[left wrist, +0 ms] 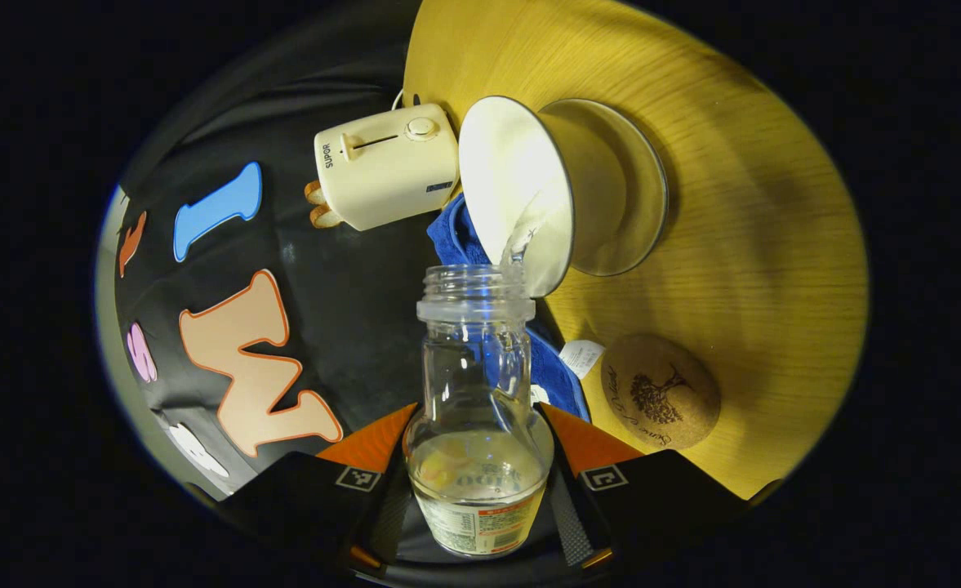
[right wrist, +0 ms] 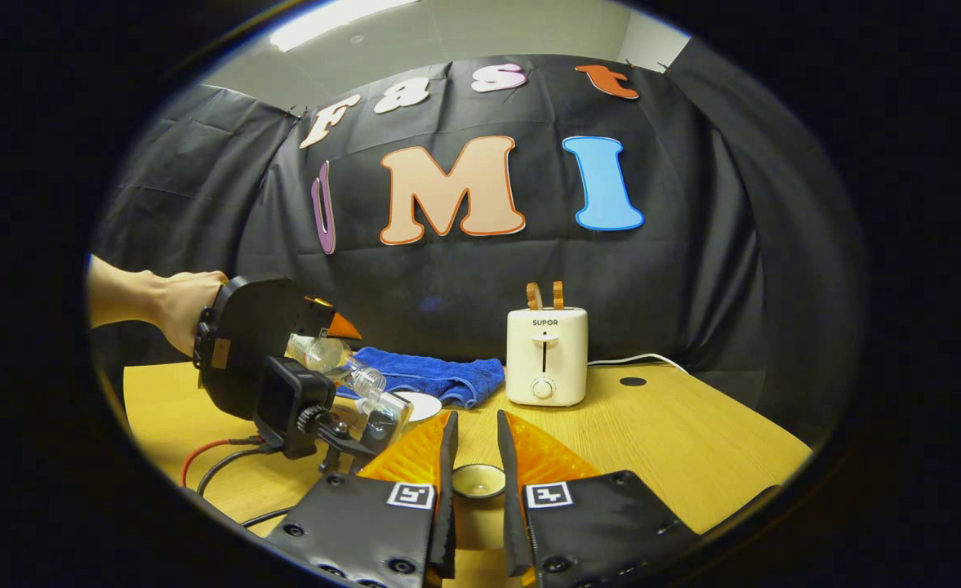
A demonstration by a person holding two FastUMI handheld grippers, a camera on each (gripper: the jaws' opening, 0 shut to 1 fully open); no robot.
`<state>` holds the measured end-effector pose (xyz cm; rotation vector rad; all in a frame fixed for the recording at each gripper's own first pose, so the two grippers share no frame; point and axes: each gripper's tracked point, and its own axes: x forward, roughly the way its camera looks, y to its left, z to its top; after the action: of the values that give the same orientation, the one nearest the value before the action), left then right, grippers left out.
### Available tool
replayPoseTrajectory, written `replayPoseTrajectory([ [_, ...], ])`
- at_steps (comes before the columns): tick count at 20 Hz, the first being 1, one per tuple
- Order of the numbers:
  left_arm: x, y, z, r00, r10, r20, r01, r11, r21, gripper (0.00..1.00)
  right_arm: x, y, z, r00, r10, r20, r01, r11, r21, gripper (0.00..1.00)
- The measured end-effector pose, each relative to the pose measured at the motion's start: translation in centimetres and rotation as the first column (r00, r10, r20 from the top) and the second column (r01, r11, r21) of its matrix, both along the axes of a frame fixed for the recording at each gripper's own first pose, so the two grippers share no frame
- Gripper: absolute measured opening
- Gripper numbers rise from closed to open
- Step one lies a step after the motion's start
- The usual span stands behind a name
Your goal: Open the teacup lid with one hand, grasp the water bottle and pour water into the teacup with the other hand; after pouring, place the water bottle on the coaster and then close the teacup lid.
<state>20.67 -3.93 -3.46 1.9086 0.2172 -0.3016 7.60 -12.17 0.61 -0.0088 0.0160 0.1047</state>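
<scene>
while the left gripper (left wrist: 477, 457) pinched the tilted water bottle (left wrist: 478, 392) over the teacup (left wrist: 558, 192), the right gripper (right wrist: 473, 482) jaws held the lid (right wrist: 478, 480).

Left gripper view: rolled sideways, close above the table (left wrist: 741, 245), looking along the tilted water bottle (left wrist: 480, 392); right gripper view: level, low, facing the booth wall; both share the toaster (right wrist: 546, 356) and towel (right wrist: 431, 377).

Around one toaster (right wrist: 546, 356) stood one teacup (left wrist: 562, 188), one water bottle (left wrist: 478, 416), one coaster (left wrist: 660, 390), one blue towel (right wrist: 435, 377) and one lid (right wrist: 478, 481).
</scene>
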Motion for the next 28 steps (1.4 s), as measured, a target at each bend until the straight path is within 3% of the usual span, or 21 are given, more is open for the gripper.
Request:
replayPoseTrajectory([
  [17, 0.8, -1.4, 3.3, 0.998, -0.053, 0.031, 0.047, 0.985, 0.167, 0.73, 0.1, -0.3, 0.1, 1.0, -0.005, 0.0, 0.005, 1.0, 0.0, 0.27],
  [28, 0.9, -2.1, 3.5, 0.997, -0.066, 0.029, 0.059, 0.98, 0.189, 0.73, 0.1, -0.4, 0.1, 1.0, -0.005, 0.001, 0.005, 1.0, 0.0, 0.27],
])
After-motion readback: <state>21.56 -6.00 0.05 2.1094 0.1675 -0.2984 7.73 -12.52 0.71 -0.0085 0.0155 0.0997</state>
